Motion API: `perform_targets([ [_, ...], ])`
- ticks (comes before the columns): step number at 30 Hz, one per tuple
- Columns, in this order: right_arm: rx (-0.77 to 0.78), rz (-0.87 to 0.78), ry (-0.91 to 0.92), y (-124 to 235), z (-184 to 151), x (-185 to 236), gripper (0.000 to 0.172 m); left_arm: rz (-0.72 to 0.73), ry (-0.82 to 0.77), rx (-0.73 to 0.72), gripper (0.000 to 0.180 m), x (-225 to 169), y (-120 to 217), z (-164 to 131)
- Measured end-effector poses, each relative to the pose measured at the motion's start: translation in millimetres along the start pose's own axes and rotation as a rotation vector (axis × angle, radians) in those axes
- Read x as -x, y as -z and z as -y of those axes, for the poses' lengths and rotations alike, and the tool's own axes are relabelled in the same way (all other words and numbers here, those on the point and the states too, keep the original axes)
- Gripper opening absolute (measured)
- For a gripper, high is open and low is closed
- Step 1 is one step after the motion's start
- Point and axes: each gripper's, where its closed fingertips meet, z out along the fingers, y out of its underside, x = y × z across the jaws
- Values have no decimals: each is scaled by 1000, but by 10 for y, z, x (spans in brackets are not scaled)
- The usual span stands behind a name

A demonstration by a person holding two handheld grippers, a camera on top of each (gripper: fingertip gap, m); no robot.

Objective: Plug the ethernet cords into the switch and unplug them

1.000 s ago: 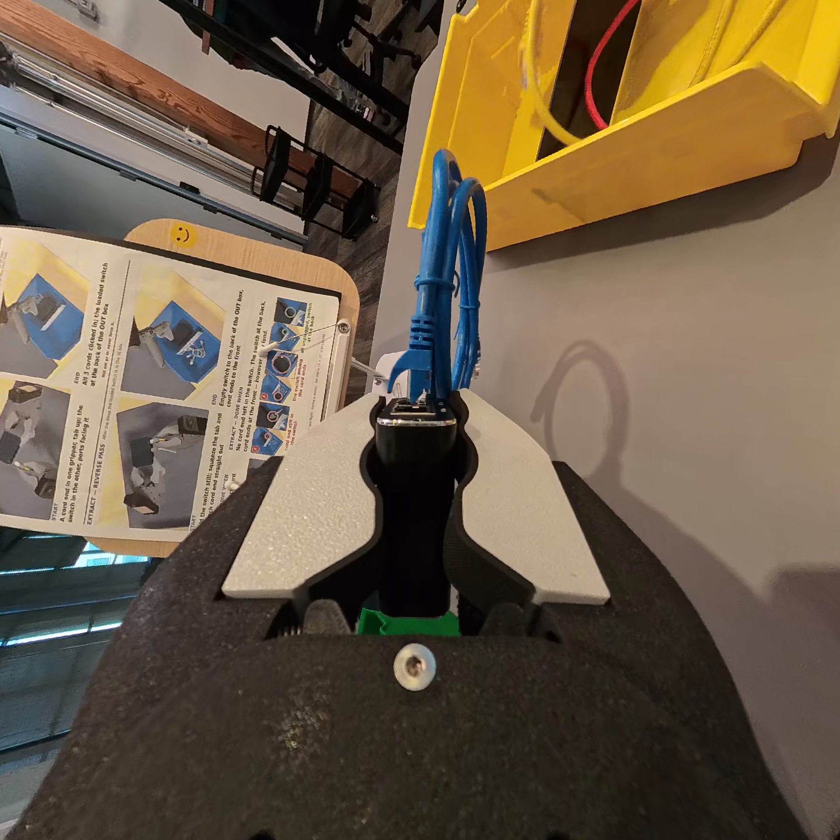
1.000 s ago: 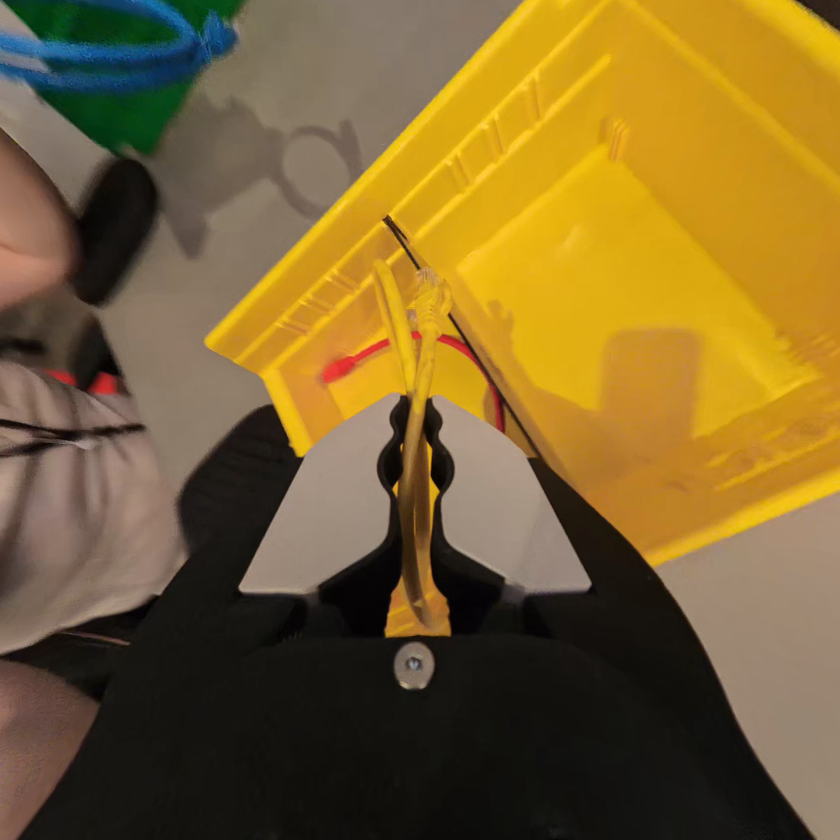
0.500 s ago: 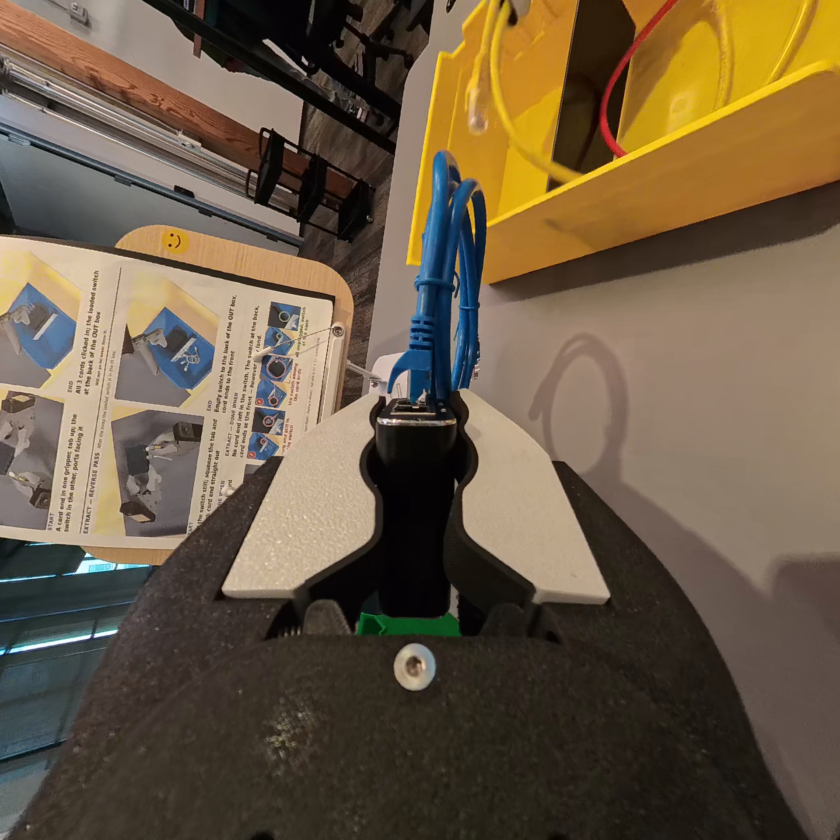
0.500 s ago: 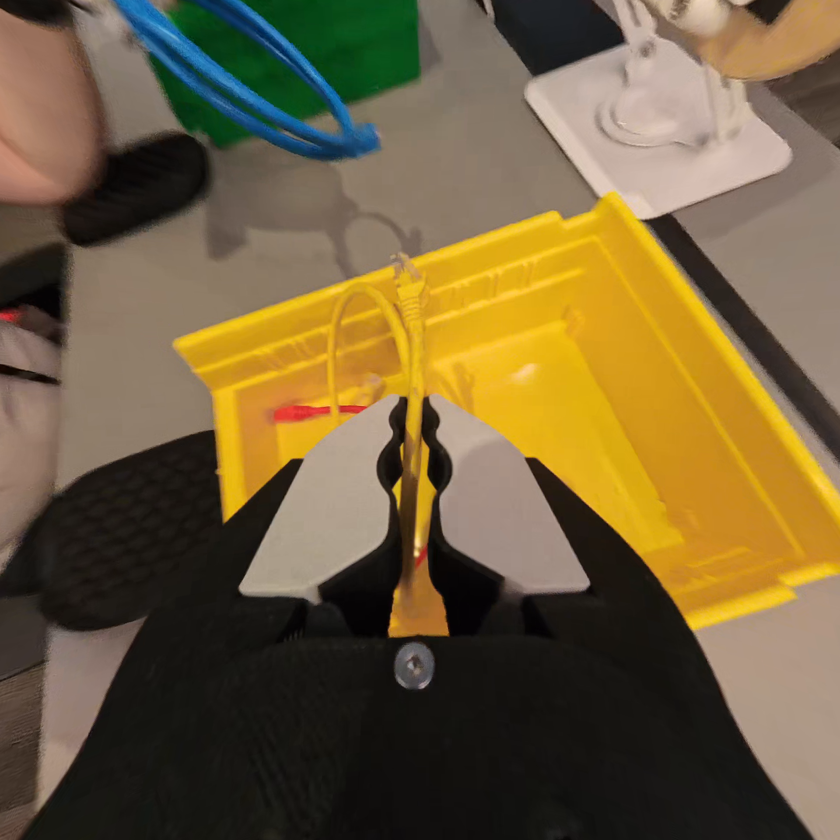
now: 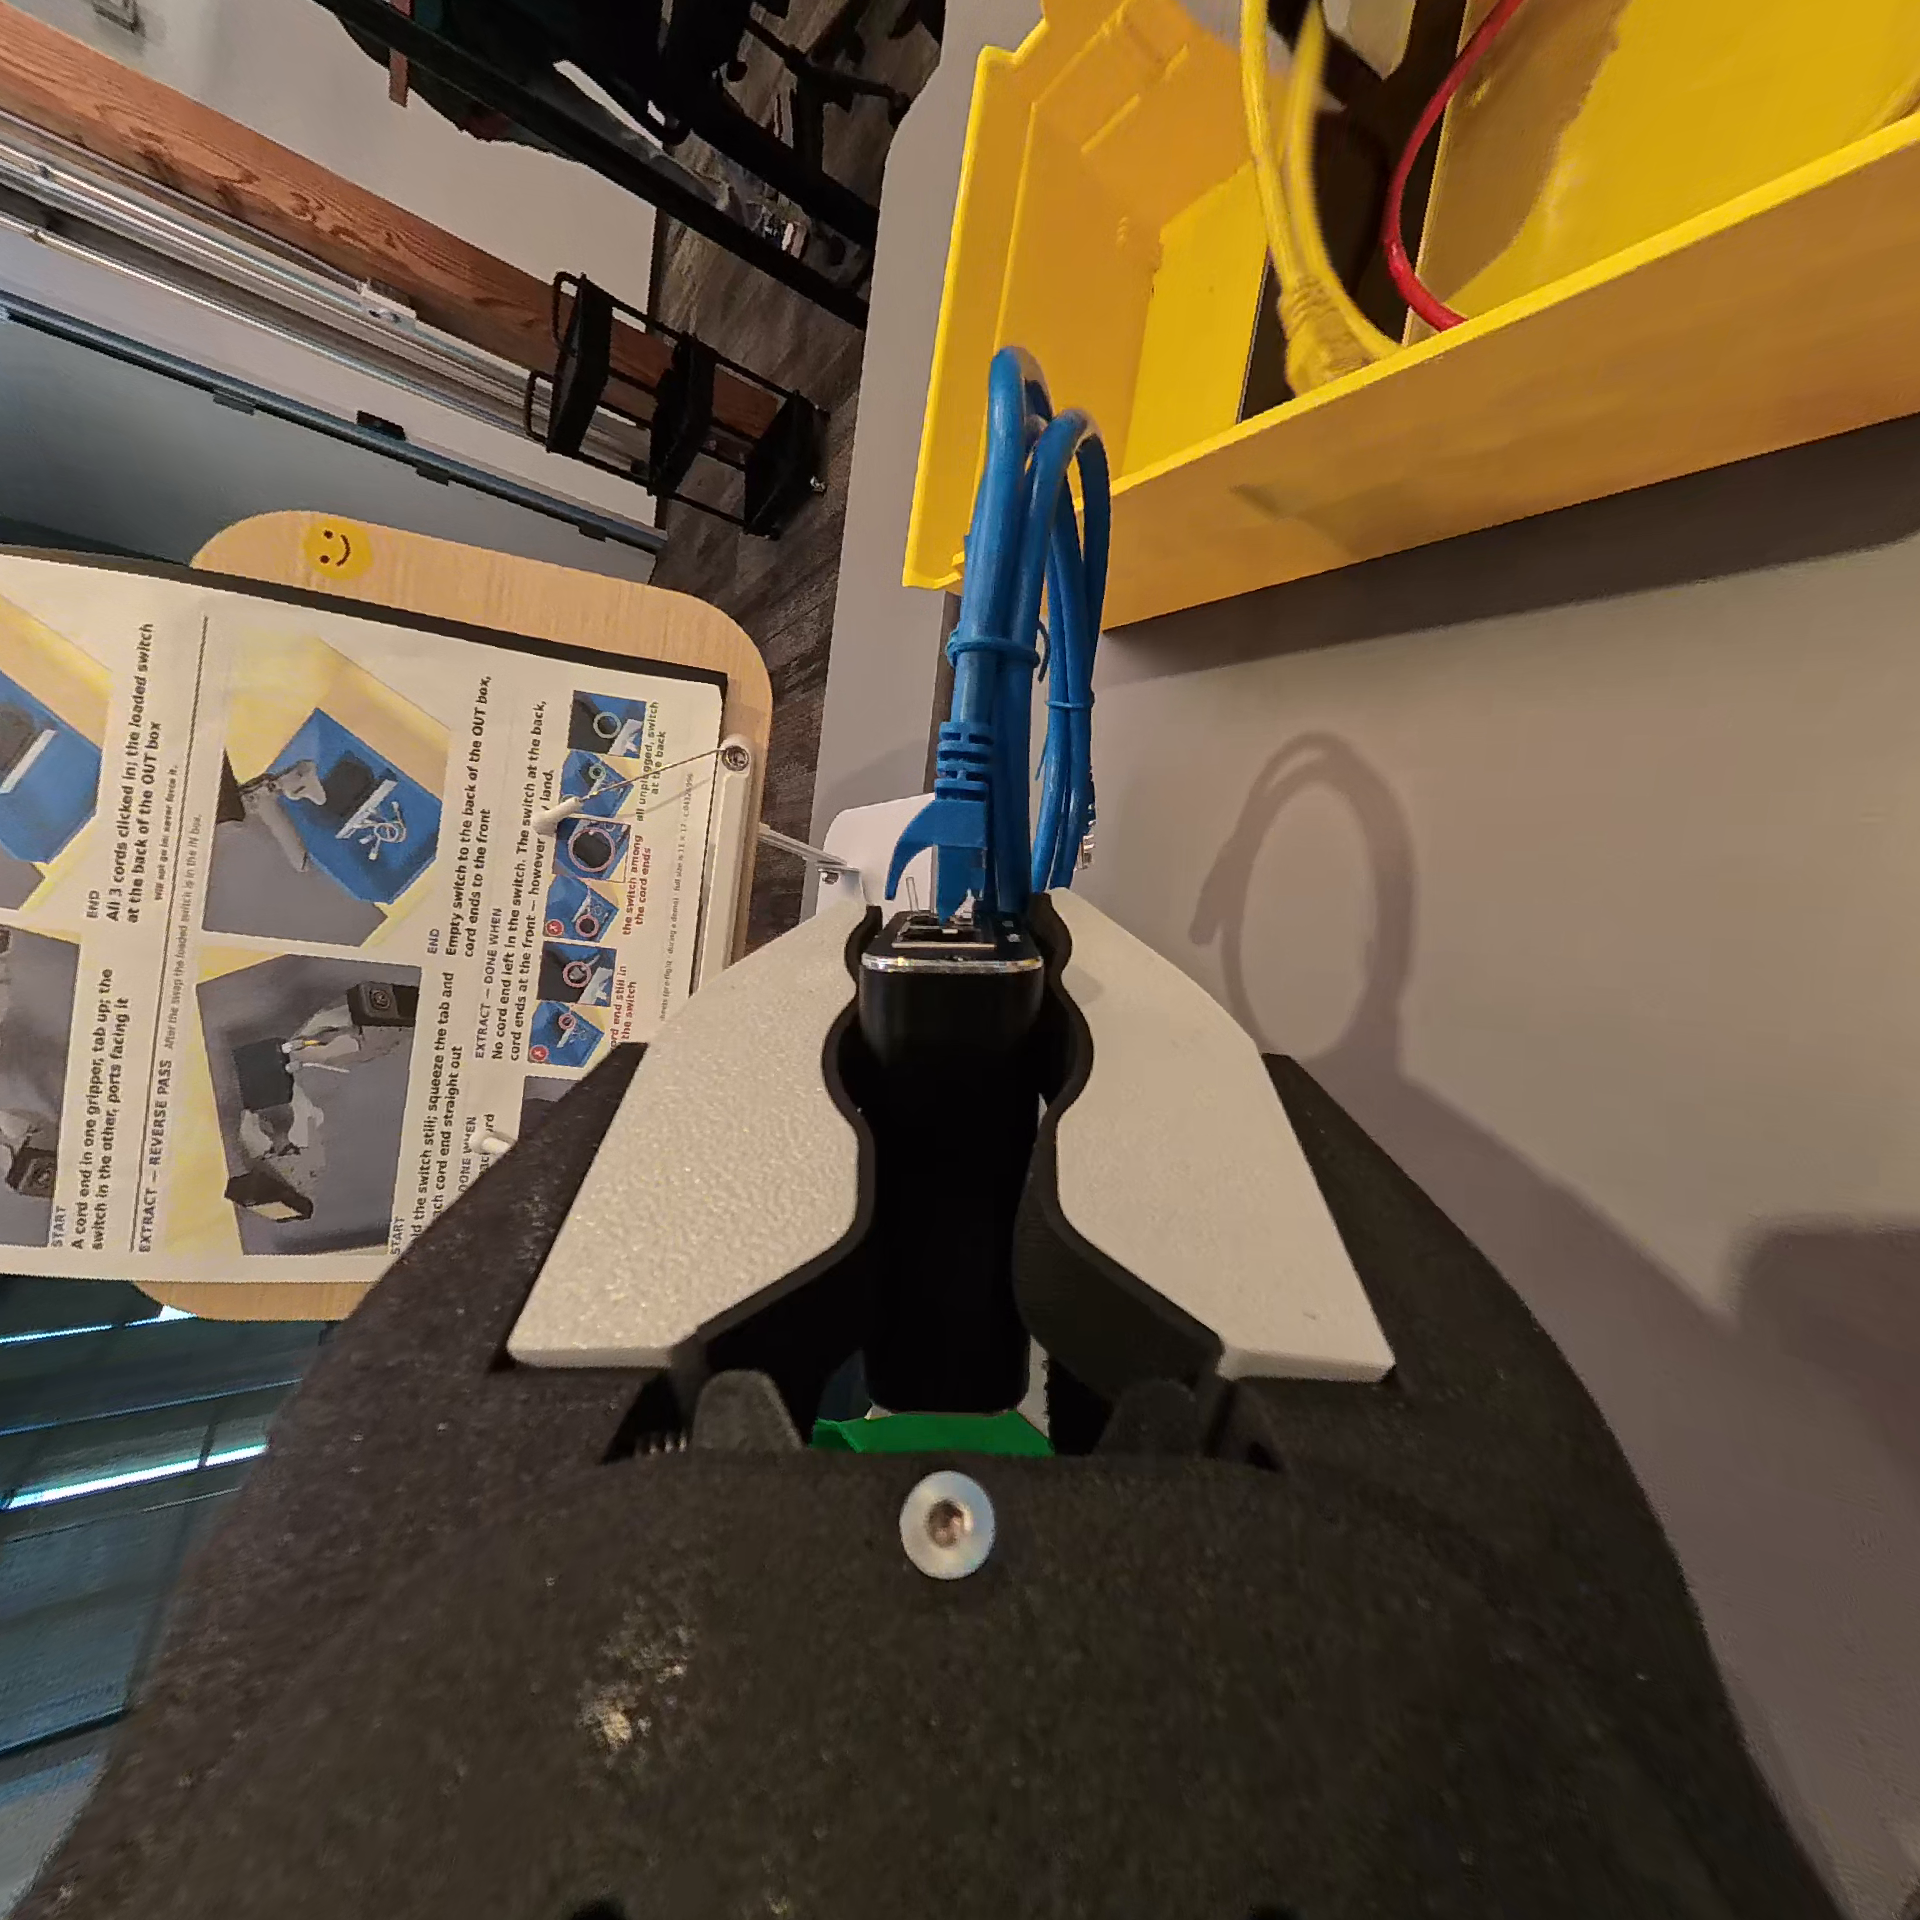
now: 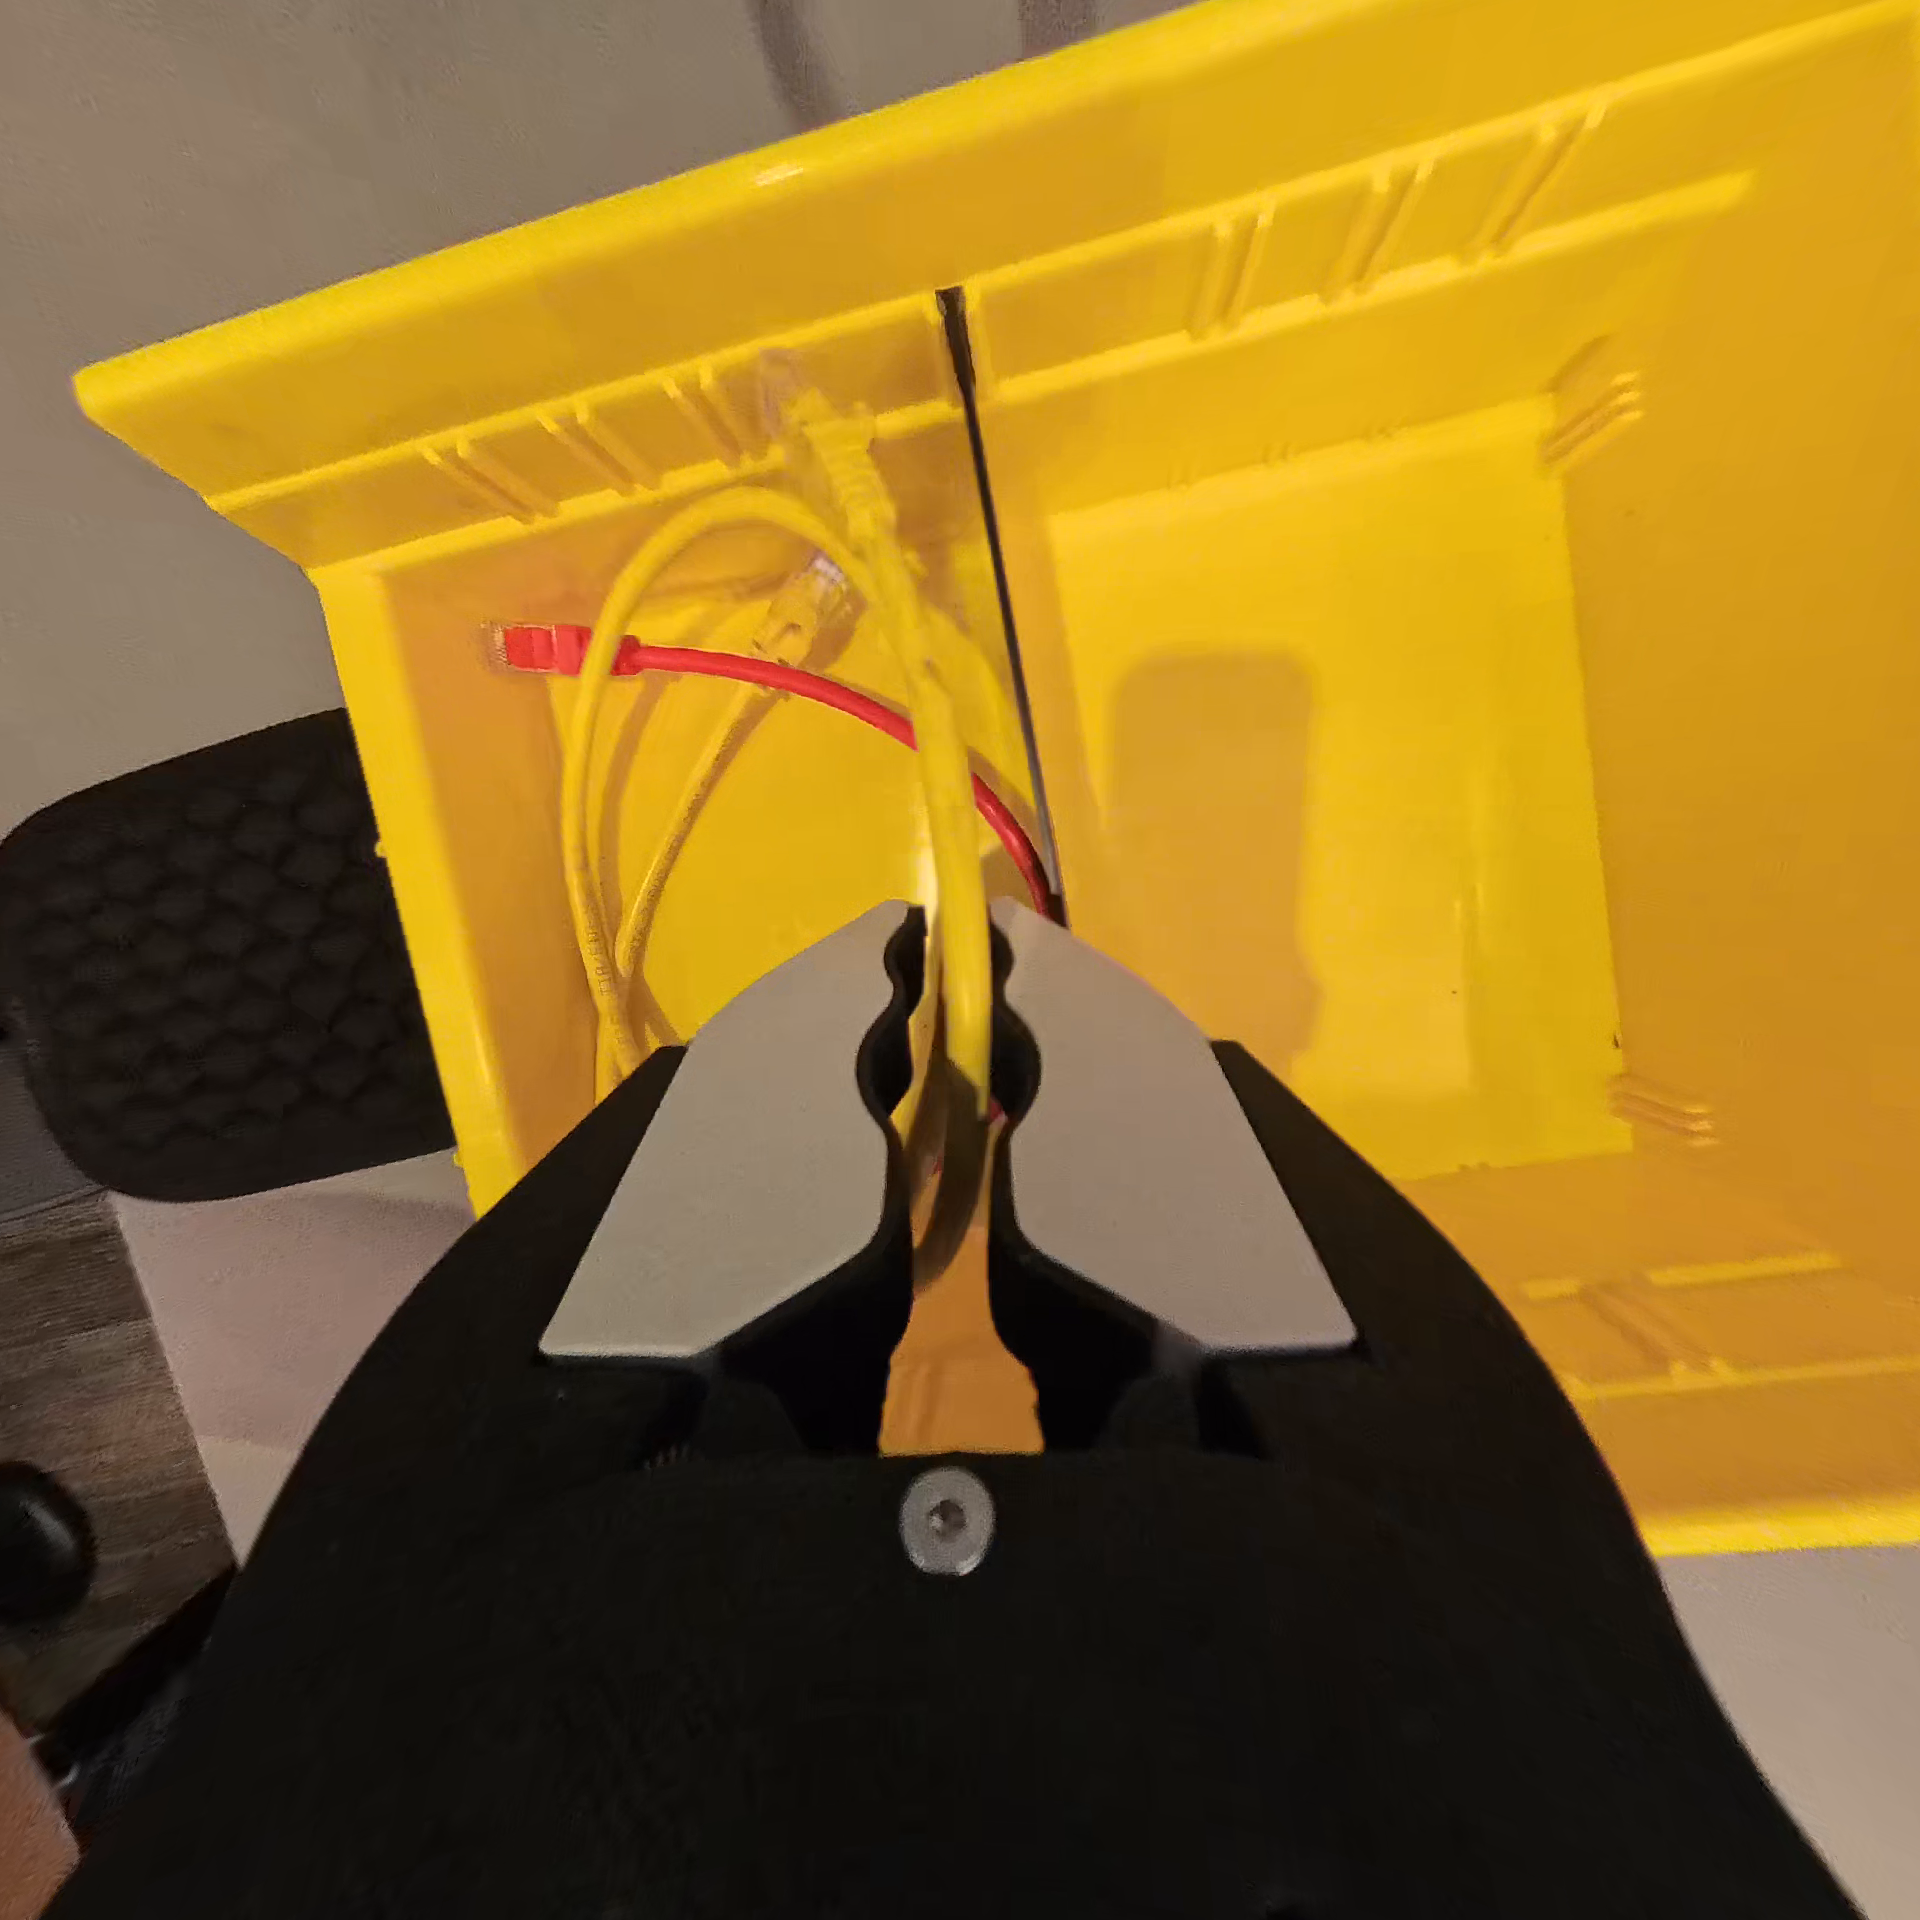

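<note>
My left gripper [image 5: 956, 914] is shut on a black switch [image 5: 951, 1143], ports facing away from me. A blue cord's plug [image 5: 961, 800] sits in one port, and its tied coil [image 5: 1023, 582] stands up beyond it. My right gripper [image 6: 956, 920] hangs over the yellow bin [image 6: 623, 260]. A yellow cord [image 6: 951, 831] runs between its slightly parted pads, and the rest of that cord lies coiled in the bin's left compartment. A red cord [image 6: 769, 675] lies there too. The yellow cord also shows in the left wrist view [image 5: 1314, 312], blurred, inside the bin [image 5: 1455, 457].
A thin black divider [image 6: 997, 623] splits the bin, and its right compartment holds nothing. The bin stands on a grey table [image 5: 1558, 935]. An instruction sheet on a wooden board [image 5: 343, 914] stands to the left. A black textured pad [image 6: 208, 935] lies left of the bin. Left tips to right tips: about 25 centimeters.
My right gripper has swung down over the bin with the yellow cord. Its jaws have parted a little, and the cord's coil now lies in the bin. The left gripper has stayed put.
</note>
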Motion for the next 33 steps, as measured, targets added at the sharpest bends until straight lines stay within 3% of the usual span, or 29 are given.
perform_targets([
  [3,-11,-102,43,141,41,-8,24,-1,1,-3,26,0,-7,2],
  [14,-151,-394,114,810,360,77,46,20,29,-100,26,76,97,117],
  [17,-360,-570,217,1091,852,204,51,42,46,-187,26,150,193,190],
  [21,-697,-766,498,1371,1727,871,53,107,23,-257,26,263,309,217],
  [23,-767,-825,667,1345,2075,1263,52,140,6,-267,26,311,344,206],
  [26,-715,-904,875,1136,2423,1580,37,178,-35,-264,26,349,372,176],
  [30,-542,-921,956,756,2616,1434,32,187,-63,-247,26,347,363,153],
  [33,-501,-884,988,573,2674,1336,25,178,-80,-239,26,315,343,162],
])
